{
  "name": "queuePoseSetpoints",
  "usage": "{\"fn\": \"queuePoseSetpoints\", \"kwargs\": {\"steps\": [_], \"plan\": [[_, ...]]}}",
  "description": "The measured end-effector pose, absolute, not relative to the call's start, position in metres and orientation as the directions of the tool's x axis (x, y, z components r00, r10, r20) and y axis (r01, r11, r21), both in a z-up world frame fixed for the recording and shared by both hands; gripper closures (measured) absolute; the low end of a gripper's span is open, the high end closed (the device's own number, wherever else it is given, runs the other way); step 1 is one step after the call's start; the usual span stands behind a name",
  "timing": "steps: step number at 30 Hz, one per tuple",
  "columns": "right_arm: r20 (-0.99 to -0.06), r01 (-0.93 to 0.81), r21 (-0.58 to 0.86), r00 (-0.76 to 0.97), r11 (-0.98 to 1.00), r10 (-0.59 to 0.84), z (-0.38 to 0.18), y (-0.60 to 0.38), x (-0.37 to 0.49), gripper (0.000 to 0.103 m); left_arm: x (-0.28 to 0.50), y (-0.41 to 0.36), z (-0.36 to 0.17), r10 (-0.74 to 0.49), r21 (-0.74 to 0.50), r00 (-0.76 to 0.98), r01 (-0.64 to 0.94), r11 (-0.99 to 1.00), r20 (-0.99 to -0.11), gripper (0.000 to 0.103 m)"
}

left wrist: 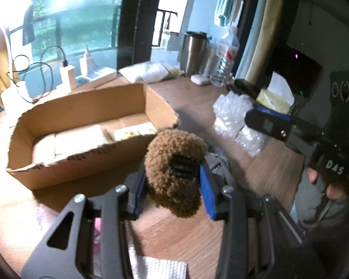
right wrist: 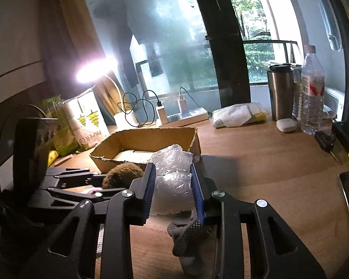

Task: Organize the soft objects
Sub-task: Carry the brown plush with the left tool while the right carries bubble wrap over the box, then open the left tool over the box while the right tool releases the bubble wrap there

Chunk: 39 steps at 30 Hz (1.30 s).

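My left gripper (left wrist: 172,186) is shut on a brown fuzzy plush item (left wrist: 174,169) with a black label, held just above the desk in front of the open cardboard box (left wrist: 81,125). My right gripper (right wrist: 174,186) is shut on a clear bubble wrap bundle (right wrist: 172,174), right of the box (right wrist: 146,144). The right gripper also shows at the right of the left wrist view (left wrist: 267,123), with the bubble wrap (left wrist: 235,118). The plush (right wrist: 123,174) and left gripper (right wrist: 76,186) show at the left of the right wrist view. A grey sock (right wrist: 188,239) lies under the right gripper.
A steel tumbler (right wrist: 280,90), water bottle (right wrist: 313,95), white case (right wrist: 286,124), power strip with chargers (right wrist: 186,116) and folded cloth (right wrist: 237,114) line the desk's back edge. A paper cup pack (right wrist: 88,118) stands at left. A white cloth (left wrist: 160,267) lies near me.
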State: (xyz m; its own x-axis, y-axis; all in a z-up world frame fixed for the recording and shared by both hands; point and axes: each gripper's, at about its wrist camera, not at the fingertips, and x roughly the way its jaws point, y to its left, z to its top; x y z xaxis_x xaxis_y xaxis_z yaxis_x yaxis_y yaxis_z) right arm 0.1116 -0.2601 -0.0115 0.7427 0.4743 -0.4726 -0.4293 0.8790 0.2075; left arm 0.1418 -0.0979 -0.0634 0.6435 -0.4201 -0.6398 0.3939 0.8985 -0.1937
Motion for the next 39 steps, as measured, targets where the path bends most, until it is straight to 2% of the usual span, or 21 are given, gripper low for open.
{"fn": "queuePoseSetpoints", "kwargs": {"steps": [17, 25, 39], "plan": [[-0.46, -0.475, 0.114, 0.753, 0.873, 0.47, 0.011, -0.223, 0.137, 0.071, 0.158, -0.047, -0.021, -0.384, -0.211, 0.742, 0.321, 0.923, -0.55, 0.062], [-0.458, -0.482, 0.087, 0.758, 0.872, 0.465, 0.016, -0.213, 0.16, 0.071, 0.179, -0.04, -0.011, -0.405, -0.241, 0.765, 0.326, 0.914, -0.501, 0.062], [-0.476, -0.489, 0.071, 0.749, 0.869, 0.461, 0.012, -0.202, 0.203, 0.071, 0.226, -0.048, -0.023, -0.414, -0.262, 0.751, 0.321, 0.91, -0.515, 0.062]]}}
